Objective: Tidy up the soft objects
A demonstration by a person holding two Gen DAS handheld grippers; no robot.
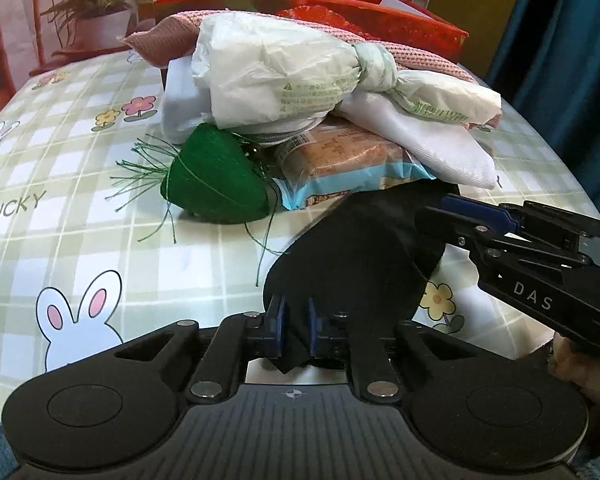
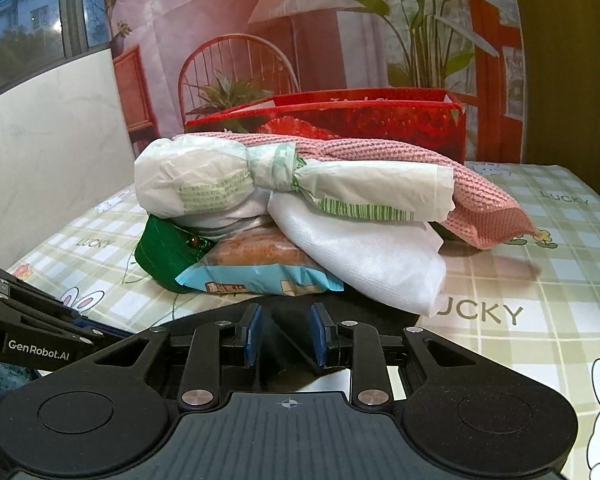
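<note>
Checked tablecloth [image 1: 80, 152] carries a pile [image 1: 284, 92] before a red box [image 1: 400, 12]. Both grippers, left [image 1: 294, 322] and right [image 2: 286, 334], pinch one black cloth [image 1: 352, 252] lying nearest; folding it seems underway, needing matched edges next.

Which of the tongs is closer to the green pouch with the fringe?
Left. The left tongs, shut on the black cloth, sit just in front of the green pouch. The right tongs grip the cloth's far end, below the white cloth, farther away.
</note>
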